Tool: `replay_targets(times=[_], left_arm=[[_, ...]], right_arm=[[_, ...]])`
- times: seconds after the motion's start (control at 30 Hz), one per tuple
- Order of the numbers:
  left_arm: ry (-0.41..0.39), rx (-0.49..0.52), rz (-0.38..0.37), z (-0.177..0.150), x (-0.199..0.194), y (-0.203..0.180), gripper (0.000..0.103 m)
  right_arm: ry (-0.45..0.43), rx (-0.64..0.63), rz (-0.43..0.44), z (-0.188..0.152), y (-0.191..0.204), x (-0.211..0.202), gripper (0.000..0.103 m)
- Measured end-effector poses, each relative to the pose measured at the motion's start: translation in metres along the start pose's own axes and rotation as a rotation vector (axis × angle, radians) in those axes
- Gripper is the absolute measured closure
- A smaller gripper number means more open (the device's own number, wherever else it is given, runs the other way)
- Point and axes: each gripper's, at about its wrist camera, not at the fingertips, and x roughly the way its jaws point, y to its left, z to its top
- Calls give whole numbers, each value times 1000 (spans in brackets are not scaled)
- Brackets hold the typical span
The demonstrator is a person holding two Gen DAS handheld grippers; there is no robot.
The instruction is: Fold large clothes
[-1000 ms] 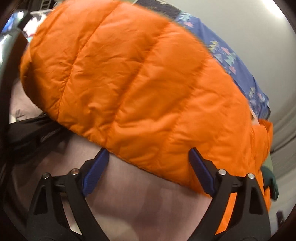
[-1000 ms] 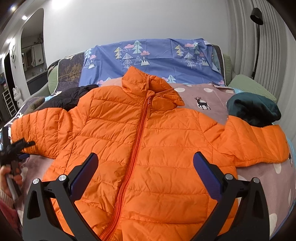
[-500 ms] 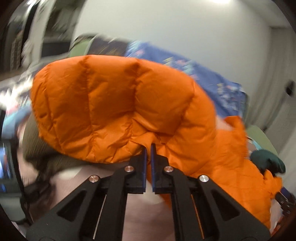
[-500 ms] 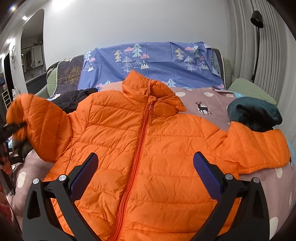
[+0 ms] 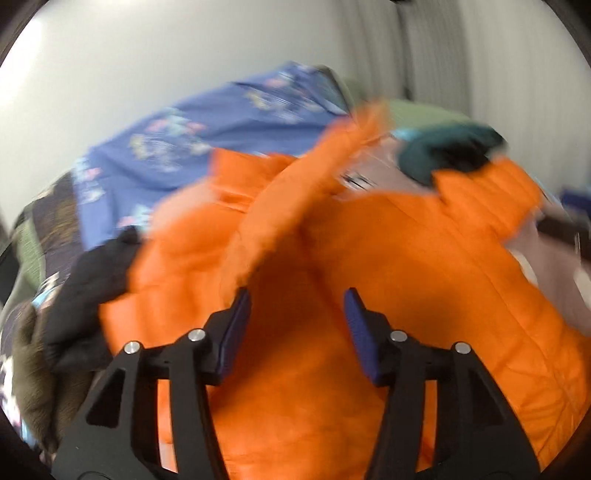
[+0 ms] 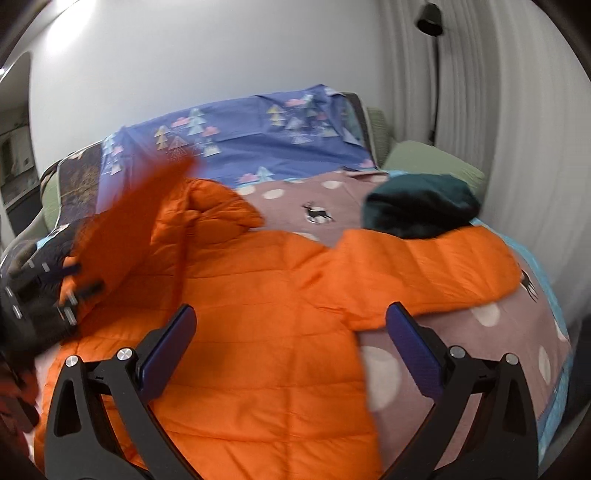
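Note:
An orange puffer jacket [image 6: 266, 295] lies front-up on the bed, its right sleeve [image 6: 436, 266] stretched out. Its left sleeve [image 6: 140, 206] is in the air, blurred, swinging over the jacket body. It also shows in the left wrist view [image 5: 295, 206], just beyond my left gripper [image 5: 293, 306], which is open and holds nothing. My left gripper appears blurred at the left of the right wrist view [image 6: 62, 288]. My right gripper [image 6: 291, 328] is open and empty above the jacket's lower half.
A dark green garment [image 6: 421, 210] lies at the back right beside the right sleeve. A black garment [image 5: 88, 280] lies left of the jacket. The bed has a mauve spotted cover [image 6: 480, 332] and a blue tree-print sheet [image 6: 258, 144] at the head. A floor lamp [image 6: 430, 22] stands at the wall.
My left gripper shut on the left sleeve's end, lifted it and swung it over the jacket, then opened and let it go. My right gripper has shifted right and stayed open.

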Motion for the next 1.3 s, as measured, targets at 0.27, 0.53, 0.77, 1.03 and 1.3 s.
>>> replay_targets(times=[0.27,0.53,0.77,1.03,1.3], left_arm=[[62,2,-15,-40,-12,19,47],[207,-176,81,-73,17,92,64],[247,-211,117,-88,36,106,64],[216,-225,103,-79,24,105,65],[58,-214,37,3,12,106,68]], right_arm=[[104,-19,151,-2,0,39,1],[352,54,283,7,46,144,14],[371,65,140,0,43,156,88],[178,-47,57,12,36,110,44],[342,165,482,107,29,189,20]])
